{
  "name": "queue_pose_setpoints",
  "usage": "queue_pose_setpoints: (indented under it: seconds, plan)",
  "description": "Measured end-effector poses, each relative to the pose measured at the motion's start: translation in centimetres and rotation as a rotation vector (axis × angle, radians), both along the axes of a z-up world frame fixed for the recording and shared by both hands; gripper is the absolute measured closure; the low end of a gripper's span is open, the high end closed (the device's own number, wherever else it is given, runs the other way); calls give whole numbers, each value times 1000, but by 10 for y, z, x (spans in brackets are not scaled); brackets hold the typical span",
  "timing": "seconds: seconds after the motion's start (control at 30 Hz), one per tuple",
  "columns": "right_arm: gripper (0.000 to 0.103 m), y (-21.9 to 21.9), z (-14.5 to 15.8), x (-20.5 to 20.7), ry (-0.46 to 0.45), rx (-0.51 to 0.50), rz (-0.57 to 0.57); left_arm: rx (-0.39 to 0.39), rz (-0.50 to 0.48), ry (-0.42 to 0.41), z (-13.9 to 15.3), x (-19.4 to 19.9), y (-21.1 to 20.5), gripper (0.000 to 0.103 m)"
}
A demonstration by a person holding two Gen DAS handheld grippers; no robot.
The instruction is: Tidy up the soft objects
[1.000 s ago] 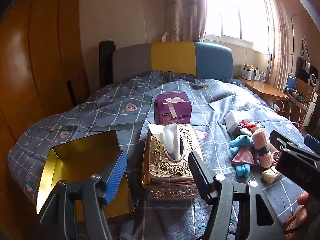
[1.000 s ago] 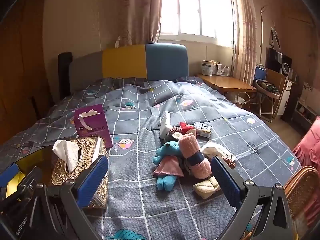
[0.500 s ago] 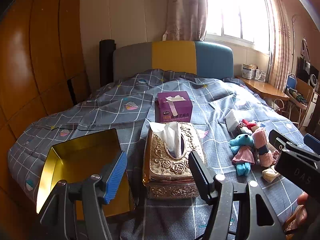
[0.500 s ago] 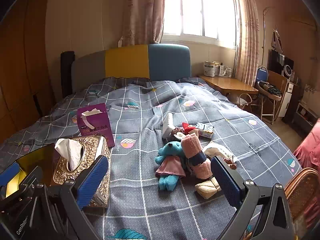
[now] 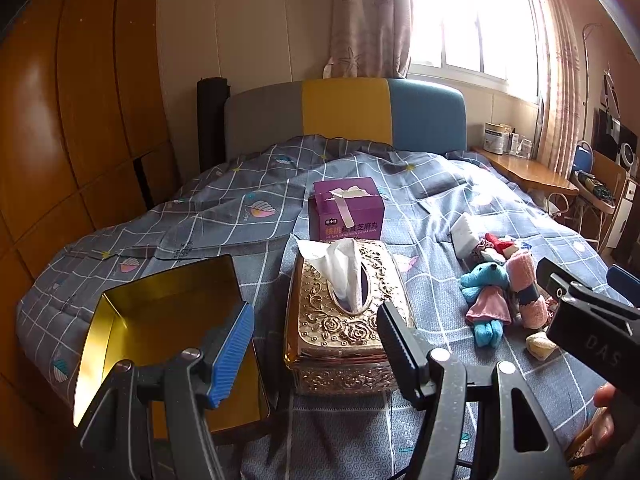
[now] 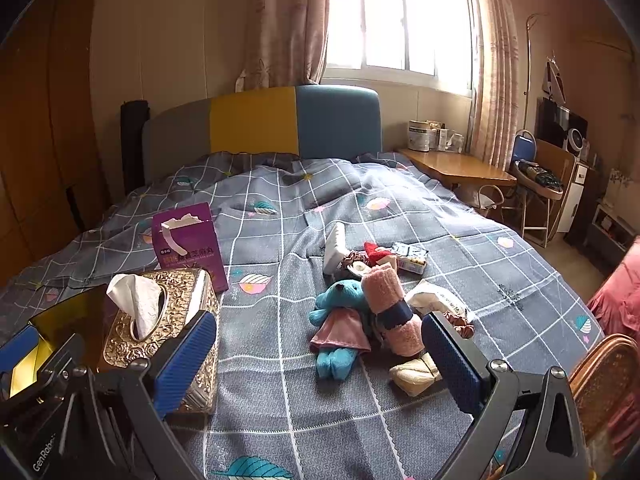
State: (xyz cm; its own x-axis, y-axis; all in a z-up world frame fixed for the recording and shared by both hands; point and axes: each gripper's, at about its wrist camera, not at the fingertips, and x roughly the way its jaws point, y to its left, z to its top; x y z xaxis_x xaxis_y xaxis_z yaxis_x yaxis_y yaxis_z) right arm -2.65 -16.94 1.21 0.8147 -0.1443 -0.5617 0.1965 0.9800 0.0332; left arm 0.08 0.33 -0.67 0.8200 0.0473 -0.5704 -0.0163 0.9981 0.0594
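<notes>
Two pairs of tongs are hovering over the near end of the bed (image 6: pixel 400 208), both spread wide and both holding nothing. The left tongs (image 5: pixel 314 344) are pointing at the gold tissue box (image 5: pixel 346 312), with the open gold tin (image 5: pixel 168 320) lying just to their left. The right tongs (image 6: pixel 316 360) are looking straight at the heap of soft things: a blue plush toy (image 6: pixel 340 328) in a pink dress is lying directly between their fingers and a little beyond them, its long axis running away from the camera, head toward the headboard and legs toward the tongs. A rolled pink towel (image 6: pixel 394 312) is lying touching the toy's right side, running much the same way, and a small cream bundle (image 6: pixel 414 372) is sitting just beside the right finger.

Judging from this, the right tongs are clearly the nearer ones, with the heap lying well off to the left tongs' right. The toy's body is lying roughly crosswise to the closing line, so a forward and downward reach should be straddling it across its narrow width. The purple carton (image 6: pixel 188 244) is standing well apart, behind the tissue box.
</notes>
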Motion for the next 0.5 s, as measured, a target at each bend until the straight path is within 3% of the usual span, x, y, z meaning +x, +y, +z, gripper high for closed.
queue_pose_setpoints:
  seconds: [0.5]
  plan:
    - [0, -12, -17, 8, 47, 20, -12, 41, -7, 12, -4, 3, -7, 38]
